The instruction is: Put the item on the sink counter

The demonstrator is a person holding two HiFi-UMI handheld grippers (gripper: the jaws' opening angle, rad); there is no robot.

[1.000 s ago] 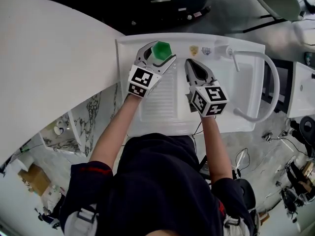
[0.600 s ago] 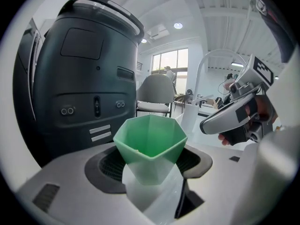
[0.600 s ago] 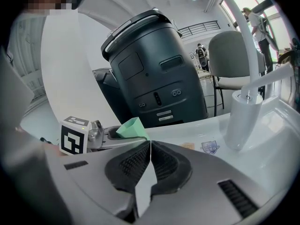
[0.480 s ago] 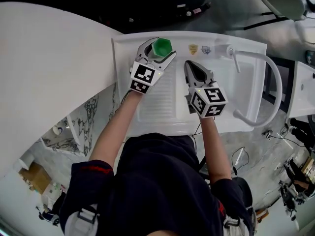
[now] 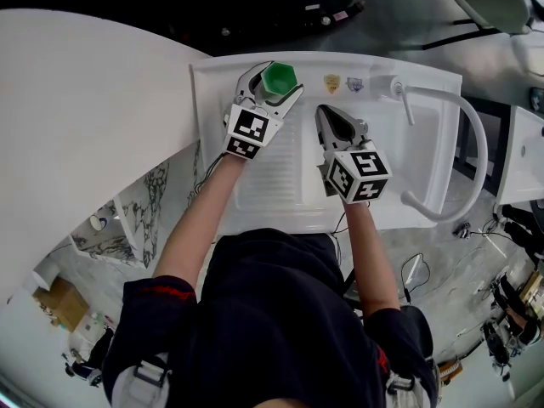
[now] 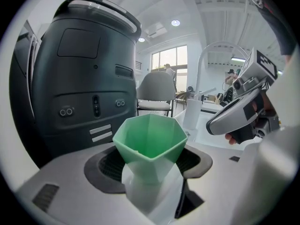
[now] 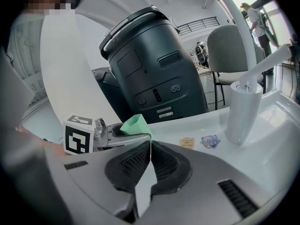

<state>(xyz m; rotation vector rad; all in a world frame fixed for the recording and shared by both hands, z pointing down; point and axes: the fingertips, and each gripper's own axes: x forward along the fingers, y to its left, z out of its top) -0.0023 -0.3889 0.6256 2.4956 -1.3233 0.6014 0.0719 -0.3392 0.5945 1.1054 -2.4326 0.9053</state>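
Gripping the green cup [image 6: 150,137] between widely spread jaws, the left gripper [image 5: 276,83] held it upright, mouth up, at about 11 o'clock of the sink counter [image 5: 212,83], close to the back rim. Whether the cup's base touched the counter could not be told. The right gripper [image 7: 150,144] hung at the cup's 4 o'clock over the ribbed drainboard [image 5: 280,181], jaws closed together on nothing, with the faucet [image 5: 396,87] at 3 o'clock. The likely trouble was the release. The cup tapers to a narrow foot, so letting go before it sat flat, or dragging a pad across it while backing out, could tip it. 1 nudge toward 12 o'clock could send it over the rim.
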